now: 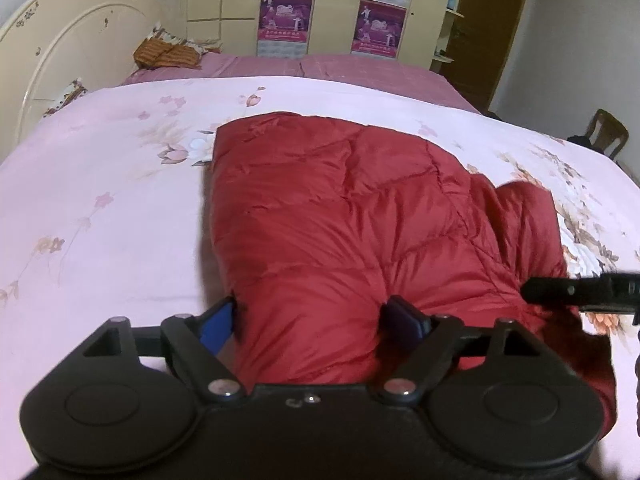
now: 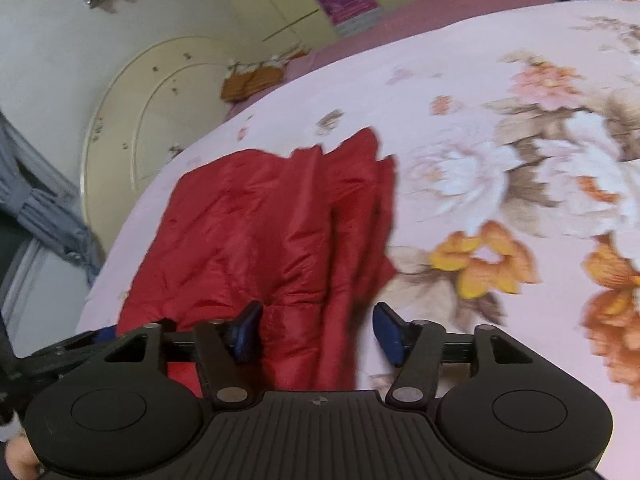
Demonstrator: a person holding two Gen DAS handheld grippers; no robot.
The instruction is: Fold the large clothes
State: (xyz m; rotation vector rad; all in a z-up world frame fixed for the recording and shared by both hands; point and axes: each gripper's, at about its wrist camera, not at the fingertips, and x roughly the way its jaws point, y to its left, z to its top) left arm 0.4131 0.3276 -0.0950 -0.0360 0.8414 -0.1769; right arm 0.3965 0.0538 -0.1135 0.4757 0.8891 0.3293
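Observation:
A red quilted down jacket (image 1: 340, 216) lies folded on a pink flowered bedspread (image 1: 100, 208). My left gripper (image 1: 316, 320) is open, its blue pads spread on either side of the jacket's near edge. My right gripper (image 2: 316, 330) is open too, with a bunched strip of the jacket (image 2: 260, 232) lying between its blue pads. The right gripper's black finger shows in the left wrist view (image 1: 580, 290) at the jacket's right edge.
A cream headboard (image 1: 60, 56) stands at the bed's left end, with orange patterned pillows (image 1: 168, 54) by it. Wardrobes with purple posters (image 1: 286, 8) line the far wall. A wooden chair (image 1: 606, 134) stands at the right. A grey curtain (image 2: 36, 200) hangs left.

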